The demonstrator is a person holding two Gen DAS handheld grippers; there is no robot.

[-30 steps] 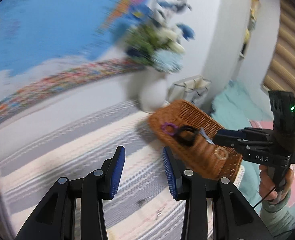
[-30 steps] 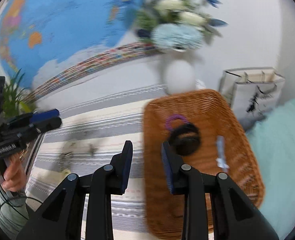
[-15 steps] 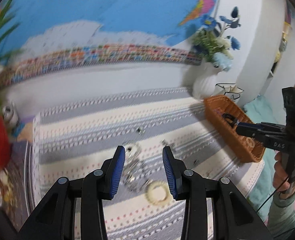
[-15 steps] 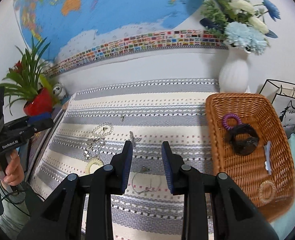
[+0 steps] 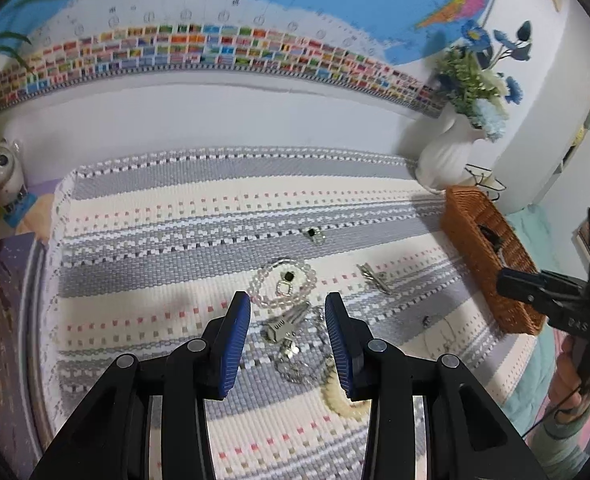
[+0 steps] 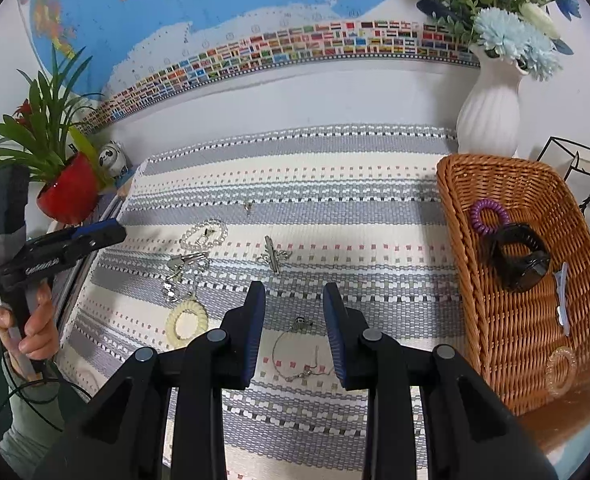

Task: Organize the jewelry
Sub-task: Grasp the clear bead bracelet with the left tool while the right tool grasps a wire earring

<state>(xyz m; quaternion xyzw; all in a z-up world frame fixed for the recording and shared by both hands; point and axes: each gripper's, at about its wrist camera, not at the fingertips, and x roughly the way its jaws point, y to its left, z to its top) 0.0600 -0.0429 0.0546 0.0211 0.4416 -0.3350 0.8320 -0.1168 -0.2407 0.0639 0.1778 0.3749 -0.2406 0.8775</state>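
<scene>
Jewelry lies scattered on a striped woven mat (image 5: pixel 155 248). My left gripper (image 5: pixel 288 312) is open above a silver clip (image 5: pixel 285 322), with a clear bead bracelet (image 5: pixel 283 282) just beyond and a cream coil ring (image 5: pixel 337 398) under its right finger. My right gripper (image 6: pixel 294 300) is open over a thin chain necklace (image 6: pixel 297 354); a silver dragonfly clip (image 6: pixel 273 258) lies ahead of it. The wicker basket (image 6: pixel 511 360) at right holds a purple coil tie (image 6: pixel 489 216), a black claw clip (image 6: pixel 517 258), a pale hair clip (image 6: pixel 562 298) and a clear coil ring (image 6: pixel 561 370).
A white vase of flowers (image 6: pixel 491 116) stands behind the basket. A red potted plant (image 6: pixel 65 192) and a panda figurine (image 6: pixel 111 158) sit at the mat's far left. A small earring (image 5: pixel 315 235) lies mid-mat. A world map covers the wall.
Both grippers have swung from the basket leftwards and down over the scattered jewelry on the mat. The jaws kept the same width.
</scene>
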